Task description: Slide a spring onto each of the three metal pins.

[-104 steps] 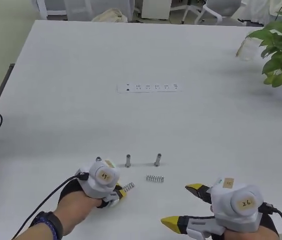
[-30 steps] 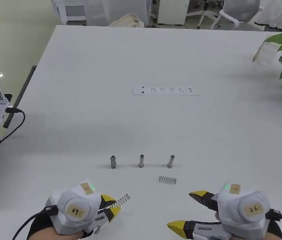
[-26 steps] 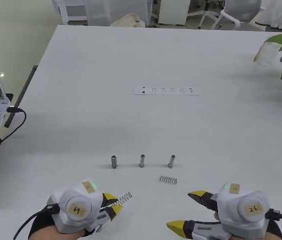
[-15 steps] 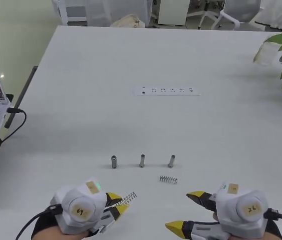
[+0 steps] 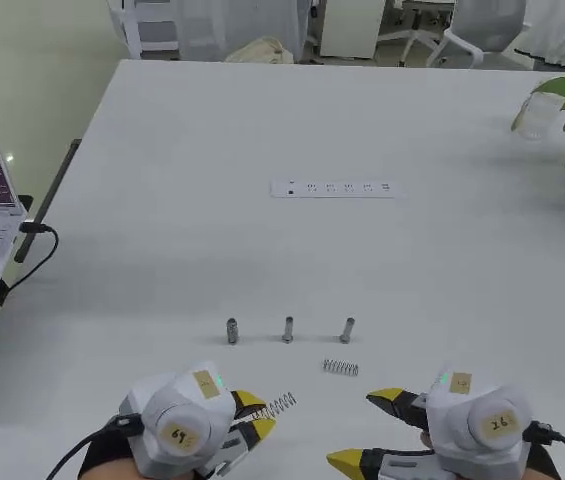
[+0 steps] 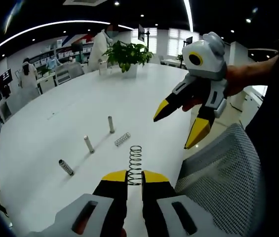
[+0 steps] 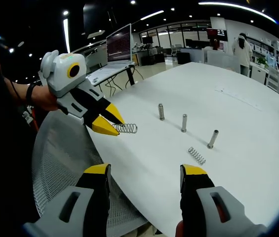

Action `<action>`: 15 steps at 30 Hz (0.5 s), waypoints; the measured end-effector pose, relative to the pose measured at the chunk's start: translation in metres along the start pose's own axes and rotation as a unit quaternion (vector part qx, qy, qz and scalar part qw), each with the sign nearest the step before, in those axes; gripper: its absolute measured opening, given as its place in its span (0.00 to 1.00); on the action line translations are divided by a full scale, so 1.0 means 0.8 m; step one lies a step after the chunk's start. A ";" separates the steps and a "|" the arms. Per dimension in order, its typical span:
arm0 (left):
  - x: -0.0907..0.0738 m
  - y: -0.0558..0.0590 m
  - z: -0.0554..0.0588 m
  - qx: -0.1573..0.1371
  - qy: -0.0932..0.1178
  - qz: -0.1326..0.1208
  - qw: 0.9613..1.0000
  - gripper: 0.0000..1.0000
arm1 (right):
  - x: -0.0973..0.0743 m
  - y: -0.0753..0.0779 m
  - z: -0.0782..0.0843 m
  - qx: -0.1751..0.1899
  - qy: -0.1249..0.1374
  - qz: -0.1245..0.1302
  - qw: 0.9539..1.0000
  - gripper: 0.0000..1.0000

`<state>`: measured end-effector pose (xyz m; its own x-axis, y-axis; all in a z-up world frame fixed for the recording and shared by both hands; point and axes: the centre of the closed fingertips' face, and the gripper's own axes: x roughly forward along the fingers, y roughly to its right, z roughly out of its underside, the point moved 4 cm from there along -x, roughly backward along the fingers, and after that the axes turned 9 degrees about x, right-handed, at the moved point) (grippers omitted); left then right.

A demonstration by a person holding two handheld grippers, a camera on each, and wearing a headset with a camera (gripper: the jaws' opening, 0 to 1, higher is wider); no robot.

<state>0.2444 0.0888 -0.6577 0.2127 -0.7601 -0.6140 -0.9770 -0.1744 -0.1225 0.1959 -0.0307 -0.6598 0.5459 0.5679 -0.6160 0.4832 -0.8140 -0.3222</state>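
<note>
Above white table (image 5: 262, 120), left tool (image 5: 260, 415) pinches a spring (image 5: 280, 404); right tool (image 5: 352, 430) hovers spread.

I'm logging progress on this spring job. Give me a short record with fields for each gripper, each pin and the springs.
left gripper: shut on the held spring, which sticks out forward past its tips
right gripper: open, holding nothing
left pin: upright, with the fitted spring around it
middle pin: upright, bare
right pin: upright, bare
loose spring: lying on the table, close in front of the right pin
progress: one of three pins fitted
</note>
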 end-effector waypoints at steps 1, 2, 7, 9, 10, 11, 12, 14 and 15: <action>0.001 0.001 -0.002 0.003 0.001 0.002 1.000 0.03 | 0.001 -0.001 -0.001 -0.001 0.000 -0.002 1.000 0.55; 0.001 0.001 -0.003 0.005 0.001 0.003 1.000 0.03 | 0.002 -0.001 -0.002 -0.002 0.000 -0.003 1.000 0.54; 0.003 0.006 -0.009 0.014 0.003 0.010 1.000 0.03 | 0.004 -0.004 -0.006 -0.002 0.004 -0.014 1.000 0.49; 0.004 0.008 -0.011 0.019 0.002 0.013 1.000 0.03 | 0.005 -0.006 -0.007 -0.002 0.007 -0.020 1.000 0.46; 0.004 0.009 -0.012 0.019 0.003 0.014 1.000 0.03 | 0.005 -0.007 -0.007 -0.001 0.007 -0.023 1.000 0.46; 0.005 0.011 -0.012 0.021 0.002 0.016 1.000 0.03 | 0.006 -0.008 -0.008 -0.001 0.008 -0.026 1.000 0.44; 0.006 0.012 -0.012 0.024 0.002 0.018 1.000 0.03 | 0.006 -0.008 -0.009 -0.001 0.008 -0.028 1.000 0.44; 0.006 0.014 -0.014 0.025 0.003 0.019 0.999 0.03 | 0.007 -0.010 -0.010 -0.001 0.008 -0.032 0.999 0.42; 0.006 0.015 -0.014 0.026 0.003 0.021 0.999 0.03 | 0.007 -0.010 -0.010 -0.002 0.008 -0.035 0.999 0.42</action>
<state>0.2339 0.0761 -0.6536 0.1718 -0.7698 -0.6147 -0.9844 -0.1099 -0.1375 0.2007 -0.0198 -0.6549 0.5226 0.6248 -0.5801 0.5229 -0.7723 -0.3607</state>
